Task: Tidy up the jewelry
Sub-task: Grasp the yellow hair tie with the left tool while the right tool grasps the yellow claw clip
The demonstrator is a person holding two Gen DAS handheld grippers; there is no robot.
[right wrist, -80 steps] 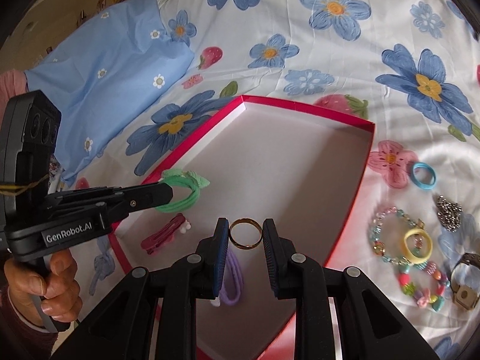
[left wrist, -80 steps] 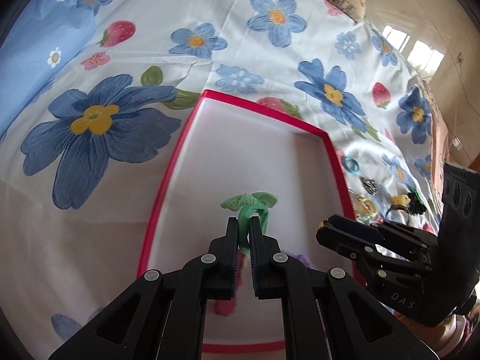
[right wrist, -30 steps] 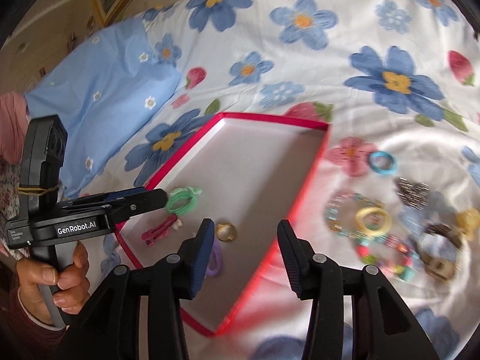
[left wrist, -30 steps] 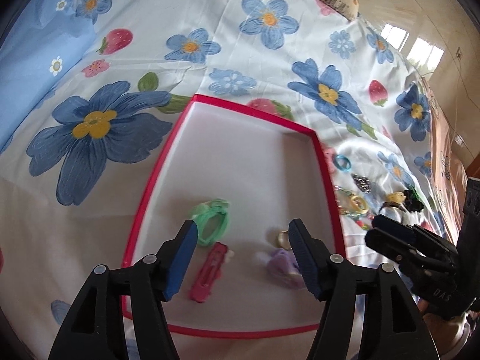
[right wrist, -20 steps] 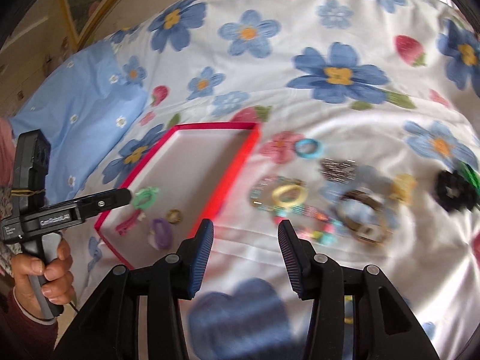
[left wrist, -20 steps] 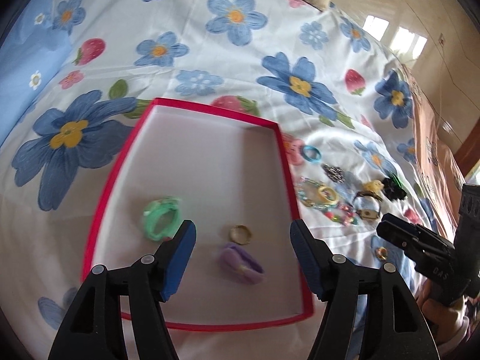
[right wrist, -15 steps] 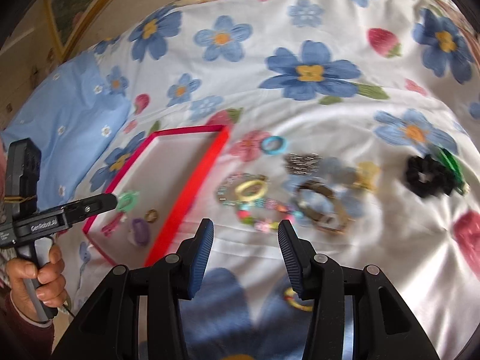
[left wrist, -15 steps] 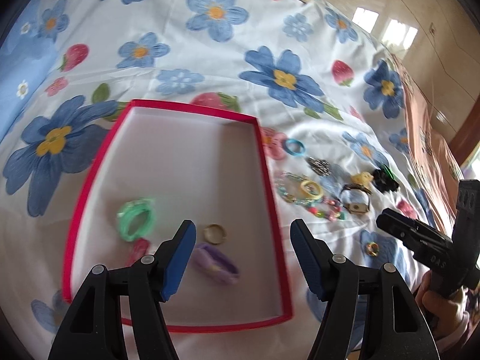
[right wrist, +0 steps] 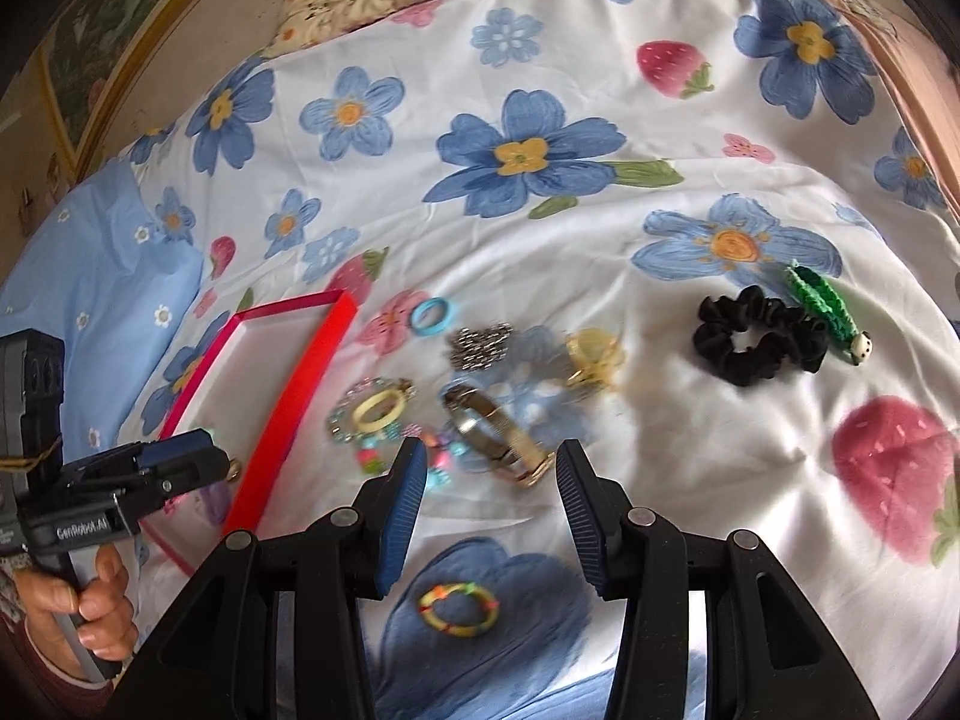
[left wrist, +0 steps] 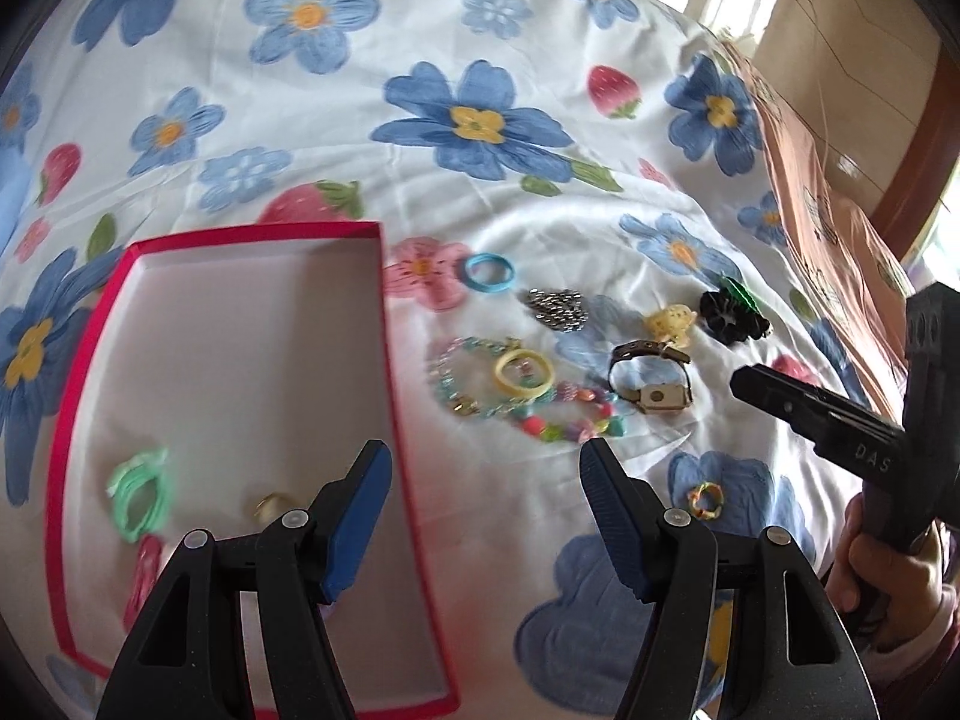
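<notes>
Surface: floral bedspread is covering a bed; everything is lying on it.
Landmark: red-rimmed box is sitting at the left side of the bedspread.
Inside the box: green hair tie and gold ring are resting near its near end, with a pink clip just beside them.
Outside the box: blue ring, silver chain, bead bracelet, watch, yellow clip and black scrunchie are spreading away from the box's right wall; a multicoloured ring is lying farther out, nearest the camera.
Left gripper: hovering over the box's right wall, jaws spread wide, carrying nothing.
Right gripper: hovering just beyond the multicoloured ring, jaws gaping, empty.
Step, as judged: reaching for the next loose piece.
Doing it well: lowering straight over one piece, straddling it cleanly, avoiding pinching fabric or snagging neighbouring beads.
</notes>
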